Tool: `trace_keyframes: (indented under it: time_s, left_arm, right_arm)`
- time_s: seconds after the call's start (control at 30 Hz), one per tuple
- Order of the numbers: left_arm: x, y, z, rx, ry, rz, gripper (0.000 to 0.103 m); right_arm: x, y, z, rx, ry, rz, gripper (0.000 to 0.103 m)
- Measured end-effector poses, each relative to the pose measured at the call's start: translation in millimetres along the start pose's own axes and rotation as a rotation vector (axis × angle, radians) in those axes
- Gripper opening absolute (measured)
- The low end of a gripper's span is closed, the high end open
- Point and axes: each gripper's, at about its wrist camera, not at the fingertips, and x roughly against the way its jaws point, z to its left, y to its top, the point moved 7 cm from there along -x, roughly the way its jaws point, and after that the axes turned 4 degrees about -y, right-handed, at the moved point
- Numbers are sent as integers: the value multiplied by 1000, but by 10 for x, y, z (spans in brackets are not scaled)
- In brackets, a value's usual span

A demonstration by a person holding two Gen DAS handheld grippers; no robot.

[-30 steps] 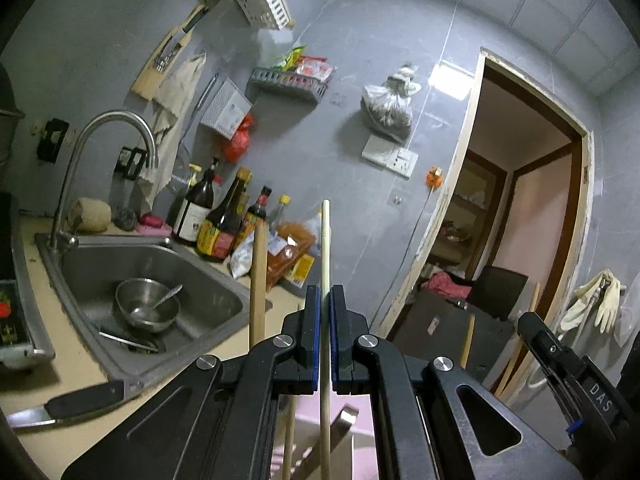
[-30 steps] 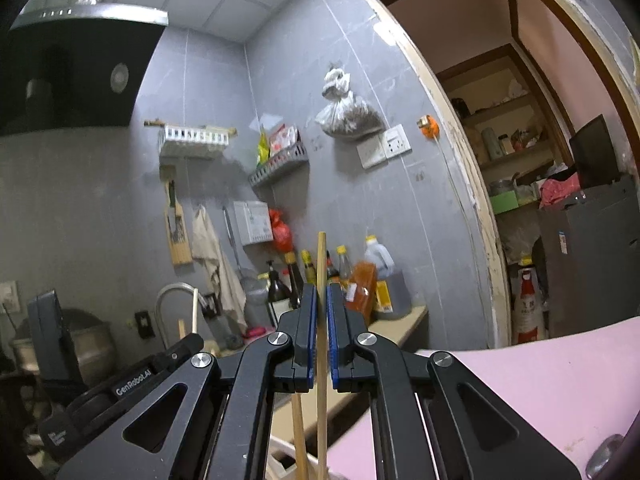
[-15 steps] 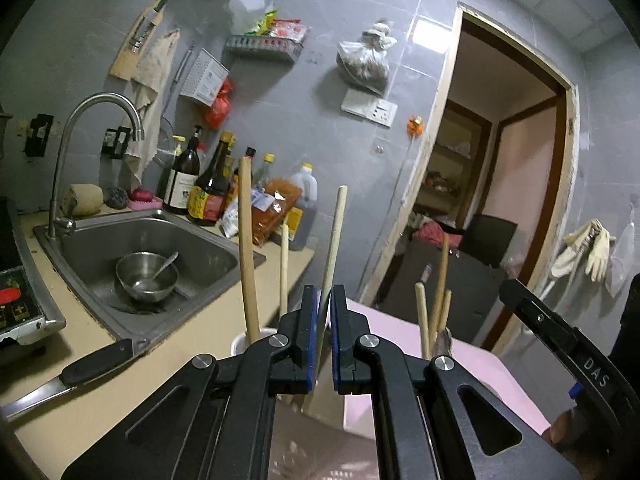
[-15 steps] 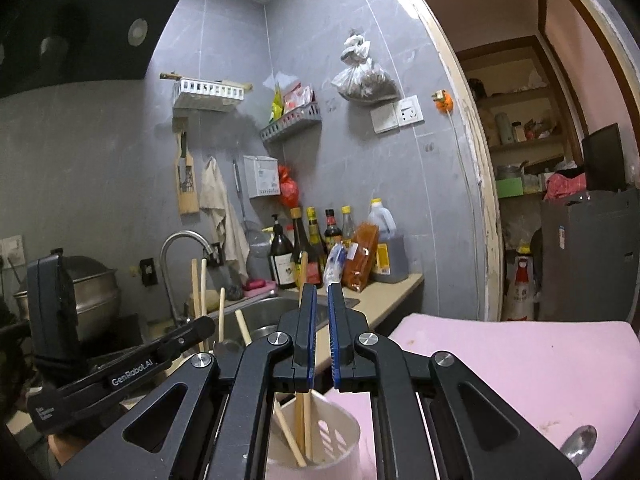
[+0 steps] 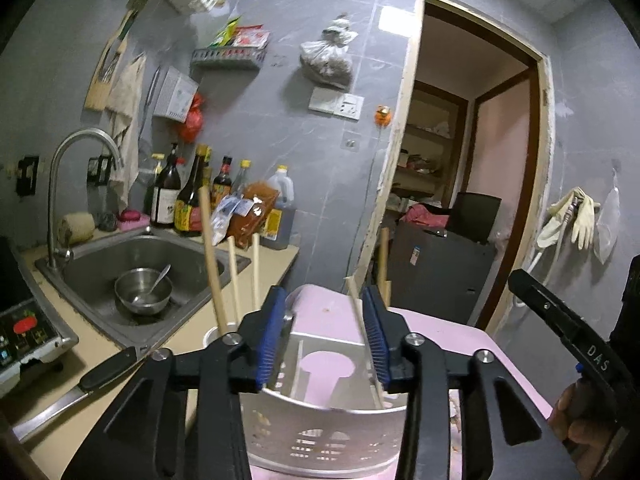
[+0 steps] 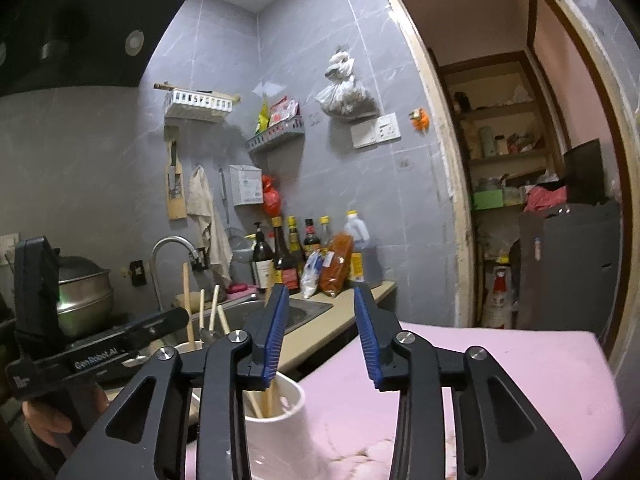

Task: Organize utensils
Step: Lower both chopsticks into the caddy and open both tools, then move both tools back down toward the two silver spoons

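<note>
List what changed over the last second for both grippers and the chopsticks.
Both grippers let go: the left gripper and right gripper each pinched a chopstick, and their jaws have just been opening. The chopsticks now stand in the silver holder and white cup. Sink and bottles unchanged.

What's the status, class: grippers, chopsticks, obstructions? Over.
Left gripper and right gripper just opened, both empty. Chopsticks stand in white cup. Nothing blocking.

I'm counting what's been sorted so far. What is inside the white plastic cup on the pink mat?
In the white plastic cup, two or three wooden chopsticks lean against the wall. The right hand-held gripper, jaws just opened and empty, hides the cup's left part, so more may be inside.
</note>
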Motion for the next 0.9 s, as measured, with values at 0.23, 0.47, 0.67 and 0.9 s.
trace_keyframes:
  time_s: [0.23, 0.47, 0.67, 0.9]
  left_arm:
    - [51, 25, -336, -33, -44, -5, 64]
    - [73, -9, -762, -66, -115, -4, 90]
    - [14, -148, -1130, -95, -174, 26, 98]
    - [-177, -460, -1450, -125, -227, 130, 99]
  right_arm:
    - [351, 131, -254, 18, -52, -33, 69]
    - [733, 198, -554, 48, -119, -51, 88]
    - [1012, 155, -810, 71, -168, -36, 103]
    - [1154, -45, -1158, 80, -236, 43, 103]
